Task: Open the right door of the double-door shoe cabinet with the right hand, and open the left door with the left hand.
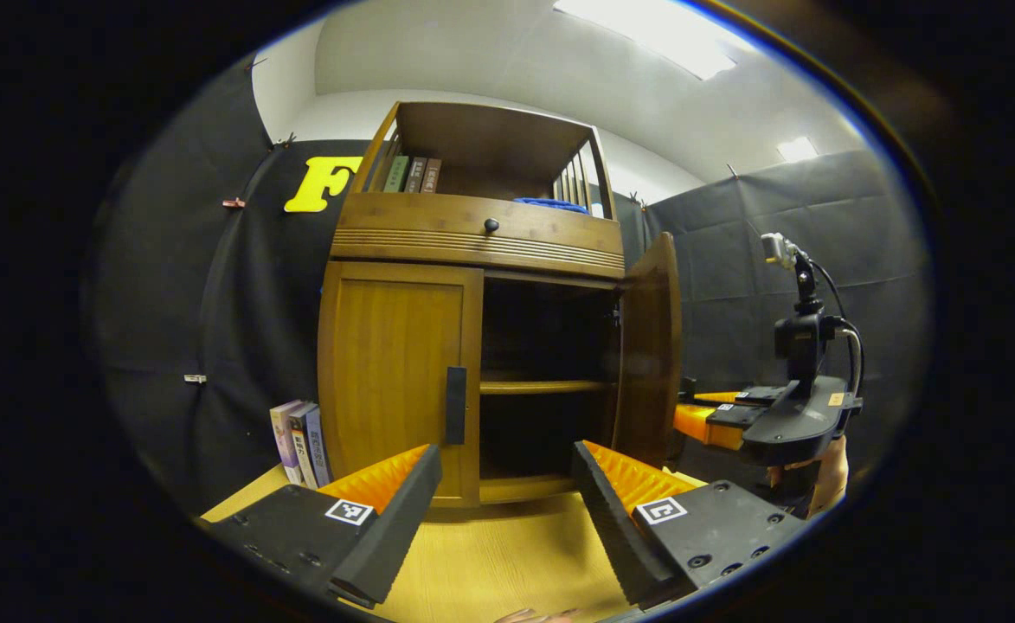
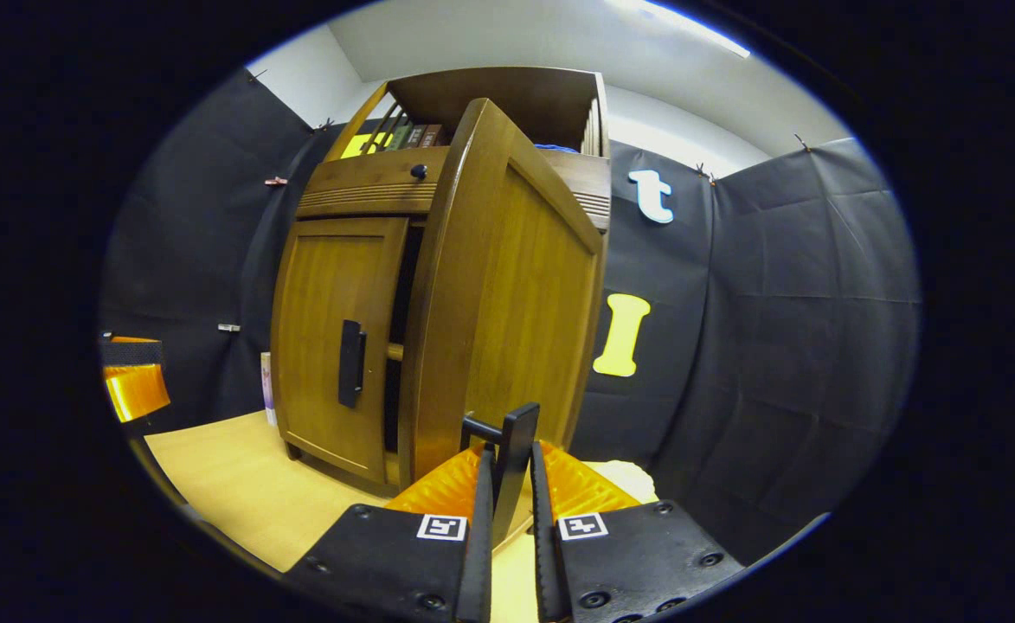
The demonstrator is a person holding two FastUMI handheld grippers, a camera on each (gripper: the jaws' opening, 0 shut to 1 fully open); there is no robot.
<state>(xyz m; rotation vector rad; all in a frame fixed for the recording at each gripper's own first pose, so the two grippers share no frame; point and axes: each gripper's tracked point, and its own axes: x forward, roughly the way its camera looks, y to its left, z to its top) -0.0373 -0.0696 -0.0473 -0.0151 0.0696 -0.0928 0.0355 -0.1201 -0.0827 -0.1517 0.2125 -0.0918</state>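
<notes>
The wooden shoe cabinet [image 1: 472, 242] stands on a light wooden tabletop. Its left door [image 1: 395, 372] is closed, with a dark vertical handle [image 1: 456, 405] at its inner edge. My left gripper [image 1: 507, 484] is open, a little in front of that handle and lower, touching nothing. The right door [image 2: 507, 294] is swung wide open. Its dark handle [image 2: 511, 454] sits between the fingers of my right gripper [image 2: 507, 472], which is shut on it. In the left gripper view, the right gripper [image 1: 715, 420] shows beyond the open door [image 1: 650, 346], held by a hand [image 1: 829, 472].
Inside the open half is a dark space with one shelf [image 1: 542, 387]. Above the doors are a drawer with a round knob [image 1: 491, 225] and an open top shelf holding books [image 1: 412, 173] and a blue cloth [image 1: 550, 204]. Several books [image 1: 299, 443] lean at the cabinet's left foot.
</notes>
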